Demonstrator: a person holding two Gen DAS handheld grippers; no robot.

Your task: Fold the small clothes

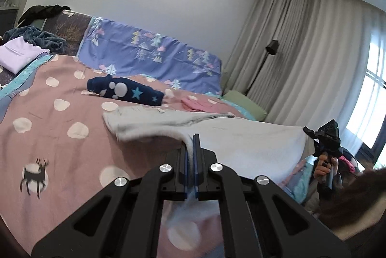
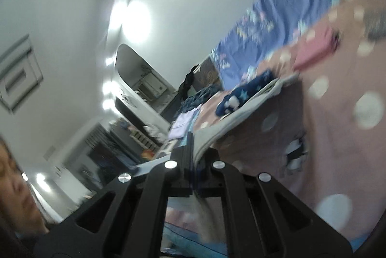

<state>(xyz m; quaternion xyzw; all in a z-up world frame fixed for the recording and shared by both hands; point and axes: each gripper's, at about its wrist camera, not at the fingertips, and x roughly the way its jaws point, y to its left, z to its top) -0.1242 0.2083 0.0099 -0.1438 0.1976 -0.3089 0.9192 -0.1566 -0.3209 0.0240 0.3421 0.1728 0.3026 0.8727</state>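
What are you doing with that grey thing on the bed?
A person holds a gripper in each hand. The left gripper and the right gripper each have their jaws shut on an edge of the grey garment, holding it above the dotted bedspread. A folded navy garment lies behind it.

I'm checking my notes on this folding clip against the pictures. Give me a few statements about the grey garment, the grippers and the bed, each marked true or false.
1. The left gripper is shut on the grey garment. True.
2. The right gripper is open and holds nothing. False: it is shut on an edge of the same garment.
3. The navy star-print garment lies on the dotted pink bedspread, beyond the grey one. True.
4. The grey garment lies flat on the bed. False: its gripped edge is lifted off the bedspread.
5. A folded lilac garment sits at the far left of the bed. True.
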